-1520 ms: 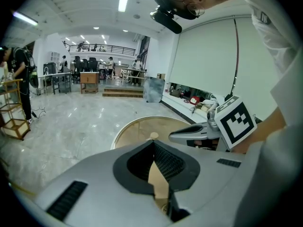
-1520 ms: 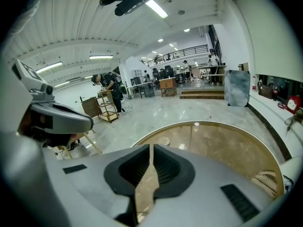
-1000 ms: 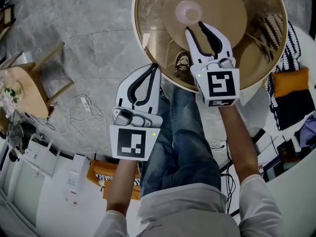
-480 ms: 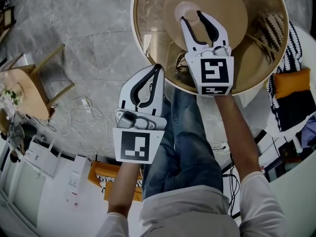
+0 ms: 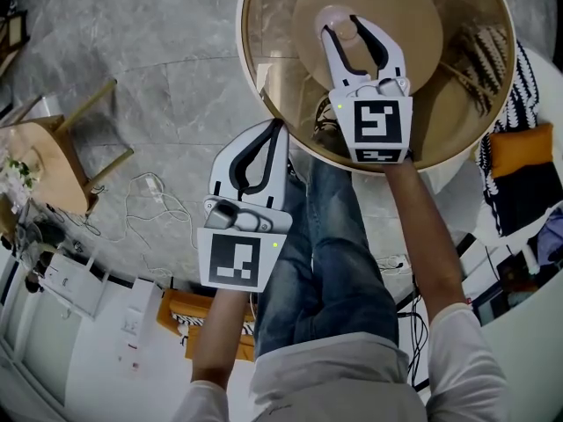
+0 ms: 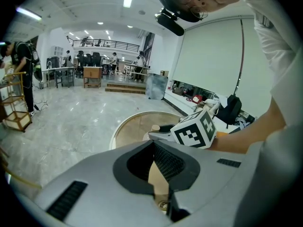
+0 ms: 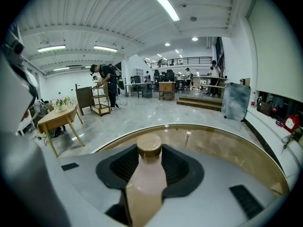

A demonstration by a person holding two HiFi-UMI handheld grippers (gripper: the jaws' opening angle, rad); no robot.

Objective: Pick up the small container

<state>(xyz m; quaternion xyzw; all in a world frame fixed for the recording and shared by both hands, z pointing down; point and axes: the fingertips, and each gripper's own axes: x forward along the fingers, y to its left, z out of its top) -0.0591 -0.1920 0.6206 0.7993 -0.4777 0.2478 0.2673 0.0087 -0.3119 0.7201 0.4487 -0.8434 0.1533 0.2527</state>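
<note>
Container [image 7: 146,176], a capped bottle, stands upright on the round table [image 5: 457,69], between the jaws of the right gripper [image 5: 342,30]; these are wide and closing, with a gap showing on each side of the cap. Its long axis is vertical, crosswise to the jaws' travel, so the squeeze should meet its sides squarely. The left gripper [image 5: 279,127], jaws together and empty, hangs off the table's near edge, well apart from it.
</note>
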